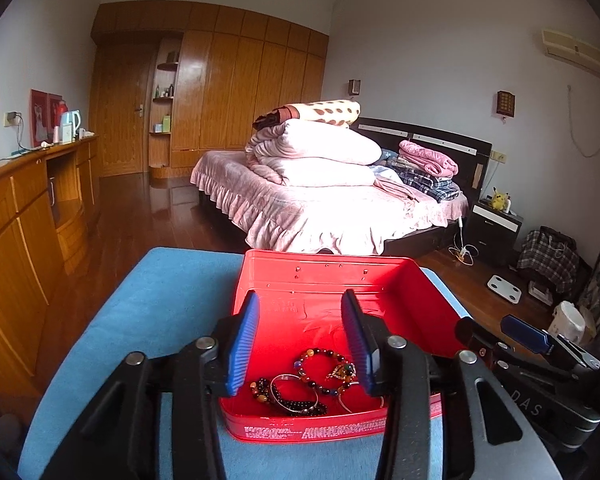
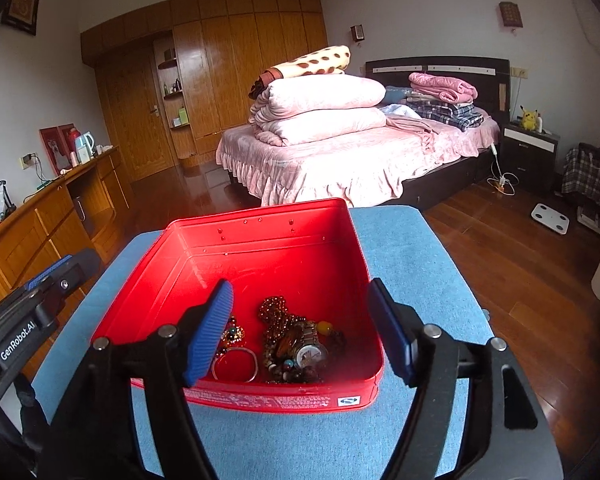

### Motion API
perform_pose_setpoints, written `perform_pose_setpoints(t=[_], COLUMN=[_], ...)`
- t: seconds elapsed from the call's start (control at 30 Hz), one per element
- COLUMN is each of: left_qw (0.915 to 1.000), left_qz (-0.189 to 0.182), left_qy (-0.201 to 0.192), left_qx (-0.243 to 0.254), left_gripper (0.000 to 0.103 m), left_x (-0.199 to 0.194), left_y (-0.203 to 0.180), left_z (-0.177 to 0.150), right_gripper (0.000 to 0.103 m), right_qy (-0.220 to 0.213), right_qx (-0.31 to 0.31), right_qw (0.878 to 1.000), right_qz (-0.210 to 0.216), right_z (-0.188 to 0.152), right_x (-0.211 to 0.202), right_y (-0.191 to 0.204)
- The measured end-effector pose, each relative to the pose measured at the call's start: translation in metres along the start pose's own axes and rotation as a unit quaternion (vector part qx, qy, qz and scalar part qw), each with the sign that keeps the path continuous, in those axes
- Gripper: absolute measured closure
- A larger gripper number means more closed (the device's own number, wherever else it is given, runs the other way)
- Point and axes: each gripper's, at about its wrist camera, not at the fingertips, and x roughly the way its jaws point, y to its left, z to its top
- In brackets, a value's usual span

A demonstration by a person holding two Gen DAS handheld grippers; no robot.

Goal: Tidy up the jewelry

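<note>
Both wrist views look down close into the red tin (image 1: 332,280) (bed (image 2: 340,160) beyond).

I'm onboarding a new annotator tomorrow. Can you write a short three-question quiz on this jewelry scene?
1. True or false: the left tongs are shut on a bracelet.
2. Multiple choice: the jewelry lies (A) spread on the blue cloth, (B) piled at the near end of the red tin, (C) on the bed.
3. Fill in: the silver bangle lies to the ____ of the watch in the right wrist view.

Key
1. False; both the left and right tongs are open and hold nothing.
2. B; the tin itself stands on the blue cloth.
3. Left.
</note>
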Motion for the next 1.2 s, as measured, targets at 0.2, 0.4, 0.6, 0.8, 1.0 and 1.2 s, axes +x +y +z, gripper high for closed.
perform_pose_setpoints(t=[0.2,0.4,0.6,0.8,1.0,1.2], left_qw=[0.9993,0.9977,0.9968,0.9961,0.9959,0.9956], left_qz=[0.009,0.01,0.02,0.03,0.035,0.039], left_qy=[-0.035,-0.067,-0.075,-0.079,-0.079,-0.078], left_qx=[-0.002,0.01,0.017,0.026,0.029,0.033], left_gripper=[0.029,0.015,0.006,0.006,0.006,0.006], left_x=[-0.034,-0.066,-0.089,-0.106,-0.116,-0.125], left_y=[0.003,0.007,0.016,0.024,0.032,0.035], left_z=[0.001,0.0,-0.009,-0.021,-0.03,-0.037], right_gripper=[0.009,0.006,0.006,0.005,0.005,0.005], right_qy=[-0.019,-0.034,-0.042,-0.062,-0.069,-0.067], right_qx=[-0.01,-0.029,-0.036,-0.045,-0.068,-0.067], right_qw=[1.0,0.999,0.998,0.996,0.994,0.994], right_qz=[0.015,0.018,0.018,0.037,0.05,0.057], right_z=[-0.001,-0.005,-0.011,-0.015,-0.02,-0.024], right_x=[-0.028,-0.057,-0.082,-0.108,-0.124,-0.128], right_y=[0.003,0.003,0.0,0.001,0.008,0.008])
